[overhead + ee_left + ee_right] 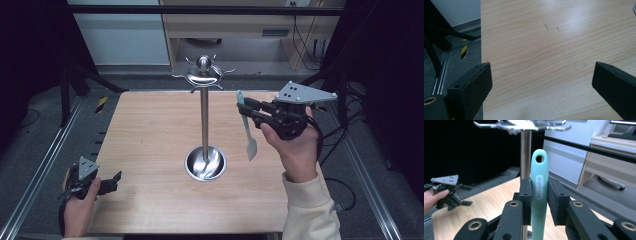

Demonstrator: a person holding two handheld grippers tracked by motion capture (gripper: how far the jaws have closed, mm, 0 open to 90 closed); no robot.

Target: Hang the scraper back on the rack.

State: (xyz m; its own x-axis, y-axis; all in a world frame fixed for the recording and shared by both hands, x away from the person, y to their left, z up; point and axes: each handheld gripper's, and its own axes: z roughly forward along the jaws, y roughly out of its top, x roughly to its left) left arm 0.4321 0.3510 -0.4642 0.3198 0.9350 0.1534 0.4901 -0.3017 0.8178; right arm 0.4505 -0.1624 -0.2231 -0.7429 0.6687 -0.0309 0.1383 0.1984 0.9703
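The right gripper point(244, 111) is pinching a pale green spatula point(247, 127) by its handle, its jaws pressing on both sides just below the hanging hole, as the right gripper view is showing point(539, 195); the spatula point(539, 192) is hanging with its long axis close to upright, the holed handle end pointing up and the flat pale blade pointing down toward the wooden table point(150, 130); it is being held in the air just to the right of the steel utensil stand point(204, 120), beside the stand's pole and below its hooked top ring, clear of the round base dish; the right hand point(295, 150) is reaching in from the stand's right; the left gripper point(111, 183) is resting well to the left of the stand, near the table's left front edge, with its jaws spread wide and nothing between them, the bare table point(554, 50) lying under them in the left gripper view point(541, 80).
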